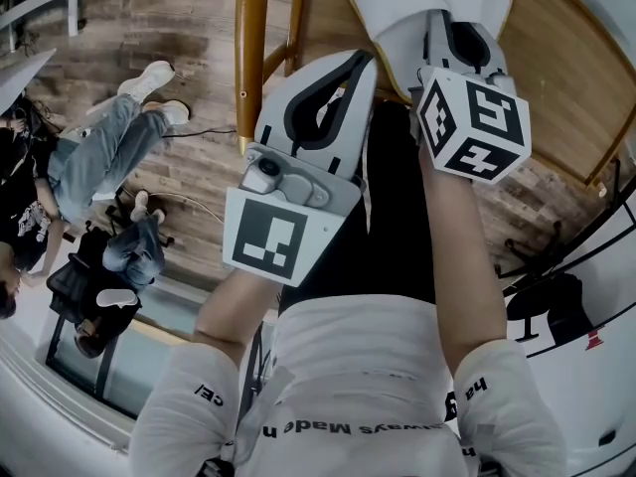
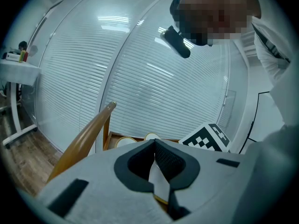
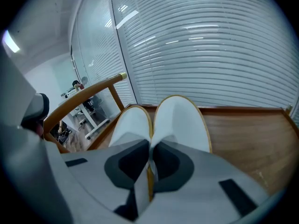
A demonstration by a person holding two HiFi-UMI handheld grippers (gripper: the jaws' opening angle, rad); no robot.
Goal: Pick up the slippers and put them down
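Your right tool point(image 3: 150, 146) has its jaws pinched almost fully together on the slippers point(image 3: 180, 120). The white pair lies side by side straight ahead of it, rounded ends pointing away, and the pads clamp the tan-rimmed edges where the two meet, right at the tool's tips. Beneath the tool and the slippers is the wooden chair seat point(image 3: 247, 134), which spreads away to the tool's right. The curved chair back rail point(image 3: 88, 92) runs off to the tool's left, and a wall of slatted blinds point(image 3: 210, 45) stands beyond the slippers. Your left tool point(image 2: 154, 143) has its jaws meeting at the tips. A white sliver with a tan rim shows in the slot just behind those tips, but you cannot tell whether the pads press on it. Just past its tips the far ends of the slippers peek over the jaws, and the right tool's marker cube point(image 2: 210, 136) sits close on its right. In the head view the two tools lie side by side, with the left tool's tips just beside the near end of the slippers.
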